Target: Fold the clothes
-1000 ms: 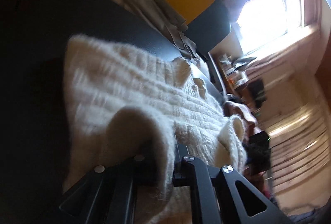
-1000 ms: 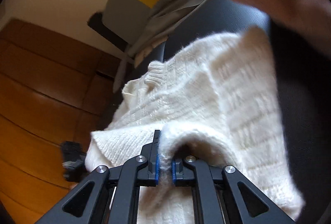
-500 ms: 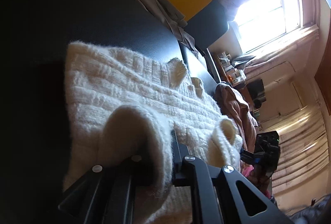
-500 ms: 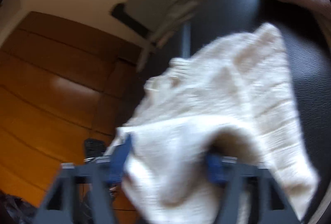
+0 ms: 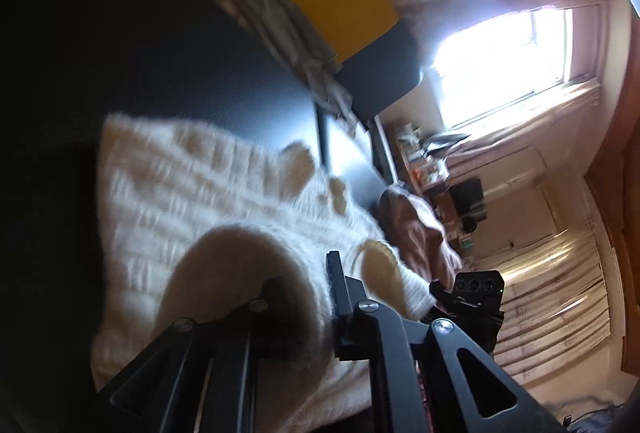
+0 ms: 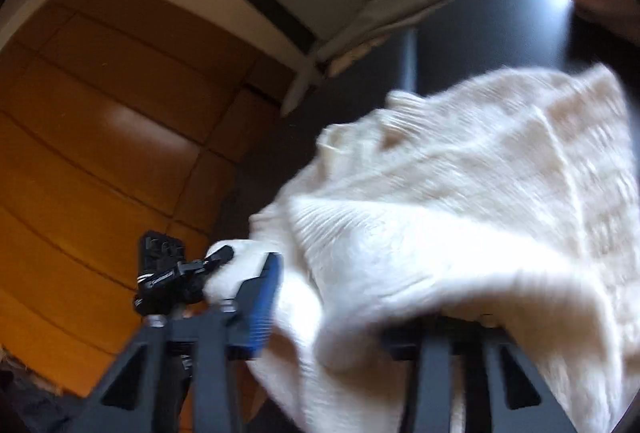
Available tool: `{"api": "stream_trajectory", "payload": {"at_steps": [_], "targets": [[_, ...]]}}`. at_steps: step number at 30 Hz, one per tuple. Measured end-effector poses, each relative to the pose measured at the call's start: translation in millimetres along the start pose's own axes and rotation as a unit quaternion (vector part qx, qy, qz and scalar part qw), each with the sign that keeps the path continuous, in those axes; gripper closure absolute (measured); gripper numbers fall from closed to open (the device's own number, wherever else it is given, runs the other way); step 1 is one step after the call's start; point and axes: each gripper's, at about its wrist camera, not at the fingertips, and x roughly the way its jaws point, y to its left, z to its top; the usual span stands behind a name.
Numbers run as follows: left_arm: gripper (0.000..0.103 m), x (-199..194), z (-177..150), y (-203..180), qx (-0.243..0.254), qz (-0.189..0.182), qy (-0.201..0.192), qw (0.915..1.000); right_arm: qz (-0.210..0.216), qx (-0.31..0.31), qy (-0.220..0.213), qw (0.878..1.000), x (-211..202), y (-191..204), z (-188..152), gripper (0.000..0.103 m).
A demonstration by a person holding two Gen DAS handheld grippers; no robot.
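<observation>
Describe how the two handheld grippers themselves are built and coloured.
Both are black, with angular fingers pierced by triangular cut-outs and fastened with round silver screws. The left gripper has dark pads on its fingertips. The right gripper has bright blue ribbed pads. No cables, markings or sleeves show.

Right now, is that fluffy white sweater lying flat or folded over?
Partly folded: the white sweater lies on the dark surface, its near edge lifted and doubled over in a hump at both claws. How neat the fold is, blur hides.

cream sweater (image 6: 460,217) motion-blurred, its fold hiding right gripper's (image 6: 360,313) far finger
</observation>
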Motion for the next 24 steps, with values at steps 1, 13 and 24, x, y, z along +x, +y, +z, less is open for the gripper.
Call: {"api": "stream_trajectory", "payload": {"at_steps": [1, 13, 24], "targets": [[0.094, 1, 4, -3, 0.006, 0.005, -0.003, 1.0000, 0.009, -0.001, -0.015, 1.000, -1, 1, 7, 0.062], [0.082, 36, 36, 26, -0.078, 0.024, -0.009, 0.9966, -0.074, 0.103, -0.105, 0.986, -33, -77, 47, 0.058], [0.067, -18, 23, 41, -0.054, 0.109, -0.052, 0.9912, -0.201, -0.134, -0.034, 0.970, -24, -11, 49, 0.000]]}}
